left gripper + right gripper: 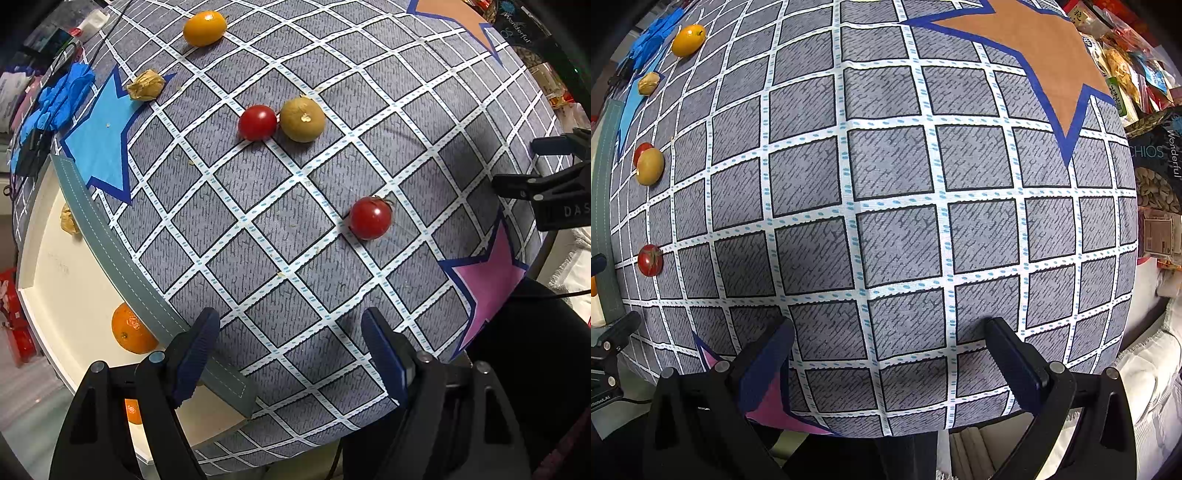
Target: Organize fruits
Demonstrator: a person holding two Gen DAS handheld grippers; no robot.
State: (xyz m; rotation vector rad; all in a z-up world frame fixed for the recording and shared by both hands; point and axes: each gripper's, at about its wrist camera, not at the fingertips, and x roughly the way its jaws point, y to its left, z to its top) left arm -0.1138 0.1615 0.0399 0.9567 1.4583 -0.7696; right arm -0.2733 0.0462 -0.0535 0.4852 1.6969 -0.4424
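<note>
On the checked grey cloth lie a near cherry tomato [370, 218], a second tomato [257, 122] touching a green-brown round fruit [302, 119], a yellow-orange fruit [205, 28] at the far edge, and a papery husked fruit [145, 85]. My left gripper [291, 354] is open and empty, hovering short of the near tomato. My right gripper [890, 354] is open and empty over bare cloth; the fruits sit at its far left: tomato [650, 260], green-brown fruit [650, 166], yellow fruit [688, 40]. The right gripper also shows at the right edge of the left wrist view [546, 173].
A white tray [70, 280] lies left of the cloth and holds an orange [131, 330], another orange piece [133, 411] and a husk [69, 220]. Blue gloves [61, 98] lie at the far left. Snack packets [1152, 147] crowd the right edge. Star patches mark the cloth.
</note>
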